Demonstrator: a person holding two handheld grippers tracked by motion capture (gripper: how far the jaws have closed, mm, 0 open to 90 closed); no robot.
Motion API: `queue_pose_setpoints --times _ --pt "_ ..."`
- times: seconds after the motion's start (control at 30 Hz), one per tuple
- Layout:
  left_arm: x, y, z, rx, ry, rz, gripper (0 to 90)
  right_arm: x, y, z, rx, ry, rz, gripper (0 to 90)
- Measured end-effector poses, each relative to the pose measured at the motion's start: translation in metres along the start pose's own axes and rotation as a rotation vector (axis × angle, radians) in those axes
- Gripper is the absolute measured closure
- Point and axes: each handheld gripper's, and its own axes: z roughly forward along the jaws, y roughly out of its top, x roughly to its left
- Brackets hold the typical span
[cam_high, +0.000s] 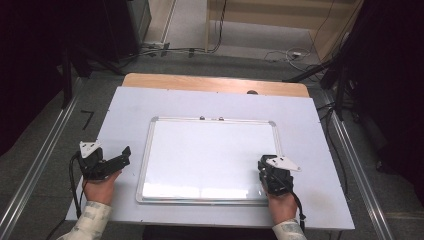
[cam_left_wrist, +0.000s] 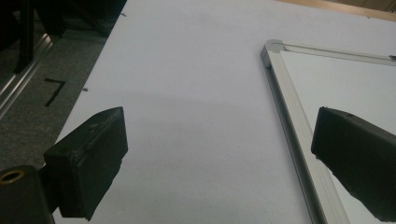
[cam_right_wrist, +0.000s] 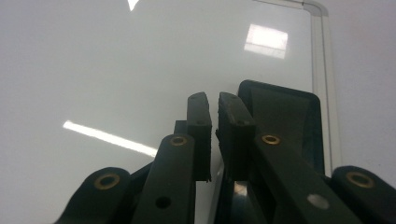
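A wide rectangular table is covered by a smooth, matte white sheet, with a strip of bare light wood showing along its far edge. The floor around it is grey carpet, and a mark like the digit 7 is taped in black on it to the table's left; a metal rail runs along each side.

Lying flat in the middle of the table is a whiteboard, a glossy white rectangle in a thin silver metal frame with rounded corners. Its surface is blank, with no writing, and it reflects bright patches of overhead light. Two small dark fittings sit on its far frame edge.

The left gripper, black and angular with a grey three-cornered plate on top, is held by the person's left hand over the bare sheet just left of the whiteboard. Its jaws are spread wide apart with nothing between them; in the left gripper view one blunt, rubbery black pad sits over the sheet and the other over the board's frame.

The right gripper is held by the right hand over the whiteboard's near right corner. Its jaws are pressed nearly together, a thin slit between them, pinching nothing, with brass-coloured rivets on the black links.
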Motion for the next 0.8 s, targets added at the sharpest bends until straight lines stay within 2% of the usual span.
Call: queue_pose_setpoints --times 0.1,0.23,0.3,0.5,0.67,0.8 --pt "0.000 0.000 0.000 0.000 0.000 0.000 4.1 -0.001 0.000 0.000 -0.001 0.007 0.004 81.4" --pt "0.000 0.000 0.000 -0.001 -0.001 0.001 4.1 -0.003 0.001 -0.003 -0.023 0.035 0.021 75.8" --pt "0.000 0.000 0.001 0.000 -0.001 0.001 4.1 -0.004 0.003 -0.006 -0.039 0.045 0.031 68.6" --pt "-0.001 0.000 0.001 -0.001 0.000 0.002 4.1 -0.012 0.009 -0.013 -0.074 0.090 0.054 36.4" --pt "0.000 0.000 0.001 0.000 0.002 0.001 4.1 -0.020 0.016 -0.021 -0.110 0.113 0.061 27.8" --pt "-0.001 0.000 0.001 0.000 0.002 0.001 4.1 -0.030 0.018 -0.026 -0.120 0.133 0.062 24.9"
